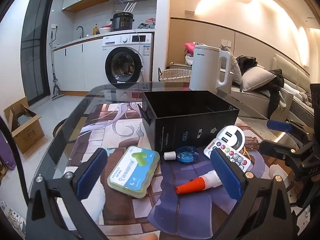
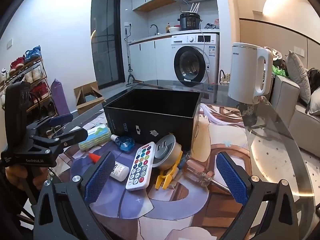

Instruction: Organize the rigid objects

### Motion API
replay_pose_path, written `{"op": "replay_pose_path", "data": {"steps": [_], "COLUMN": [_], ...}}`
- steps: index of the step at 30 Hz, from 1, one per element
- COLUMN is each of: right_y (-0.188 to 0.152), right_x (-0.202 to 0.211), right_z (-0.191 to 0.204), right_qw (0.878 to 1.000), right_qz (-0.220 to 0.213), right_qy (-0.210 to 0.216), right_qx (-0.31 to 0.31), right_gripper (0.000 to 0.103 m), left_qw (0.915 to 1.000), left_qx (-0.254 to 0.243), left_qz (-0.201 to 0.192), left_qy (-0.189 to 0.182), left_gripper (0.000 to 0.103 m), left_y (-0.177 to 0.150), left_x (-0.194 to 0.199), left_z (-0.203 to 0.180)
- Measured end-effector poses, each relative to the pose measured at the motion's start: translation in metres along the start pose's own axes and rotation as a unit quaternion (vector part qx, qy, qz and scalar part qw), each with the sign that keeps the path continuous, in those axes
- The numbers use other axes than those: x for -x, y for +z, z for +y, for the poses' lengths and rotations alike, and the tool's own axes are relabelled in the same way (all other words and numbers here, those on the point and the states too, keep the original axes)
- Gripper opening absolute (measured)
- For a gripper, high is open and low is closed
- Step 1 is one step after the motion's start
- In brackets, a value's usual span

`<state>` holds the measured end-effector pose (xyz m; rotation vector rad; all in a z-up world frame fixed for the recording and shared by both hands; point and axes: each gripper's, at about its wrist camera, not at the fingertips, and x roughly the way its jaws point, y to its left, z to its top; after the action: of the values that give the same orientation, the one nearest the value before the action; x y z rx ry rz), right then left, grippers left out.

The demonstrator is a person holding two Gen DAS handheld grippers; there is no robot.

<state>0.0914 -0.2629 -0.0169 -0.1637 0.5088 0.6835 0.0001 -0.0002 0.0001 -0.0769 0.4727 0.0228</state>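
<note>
Left wrist view: both grippers, left gripper (image 1: pixel 160 172) and right gripper (image 2: pixel 164 178), hover with jaws spread wide and empty, clutter like the remote (image 2: pixel 141 166) just ahead, black box (image 2: pixel 152 118) beyond, presumably its destination.

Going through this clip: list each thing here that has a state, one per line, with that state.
left gripper: open, holding nothing
right gripper: open, holding nothing
black box: open-topped, upright
blue bottle: capped, lying down
orange-capped tube: capped, lying down
remote: lying face up
kettle: upright, lid shut
</note>
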Motion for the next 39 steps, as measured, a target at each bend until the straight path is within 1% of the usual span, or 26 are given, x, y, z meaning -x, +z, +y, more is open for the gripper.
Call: {"op": "replay_pose_path", "data": {"steps": [3,4,8,12,15,39], "right_y": [-0.0031,-0.0033,-0.0011,0.0029,-0.0041,-0.004], "right_x": [0.0013,-0.0001,-0.0043,-0.0049,0.0008,0.0005], "right_z": [0.0015,-0.0002,-0.0024,-0.0028,-0.0009,-0.0047], "right_qw": [1.0,1.0,1.0,1.0,1.0,1.0], "right_qz": [-0.002,0.009,0.016,0.012,0.002,0.003], "right_qy": [0.002,0.005,0.006,0.003,-0.003,-0.011], "right_qx": [0.002,-0.009,-0.009,-0.003,0.001,-0.001], "right_gripper": [0.103,0.103,0.103,0.103,0.103,0.103], "left_qw": [1.0,1.0,1.0,1.0,1.0,1.0], "left_qx": [0.002,0.003,0.006,0.006,0.004,0.007], "left_qz": [0.0,-0.001,-0.001,-0.001,0.001,0.003], "left_qy": [-0.002,-0.002,-0.002,-0.004,-0.004,-0.003], "left_gripper": [0.103,0.103,0.103,0.103,0.103,0.103], "left_y": [0.0,-0.0001,-0.0001,0.0002,0.0,-0.0022], "left_x": [0.0001,0.0001,0.0002,0.0004,-0.0011,-0.0033], "left_z": [0.0003,0.0005,0.0007,0.0007,-0.0007,-0.0006]}}
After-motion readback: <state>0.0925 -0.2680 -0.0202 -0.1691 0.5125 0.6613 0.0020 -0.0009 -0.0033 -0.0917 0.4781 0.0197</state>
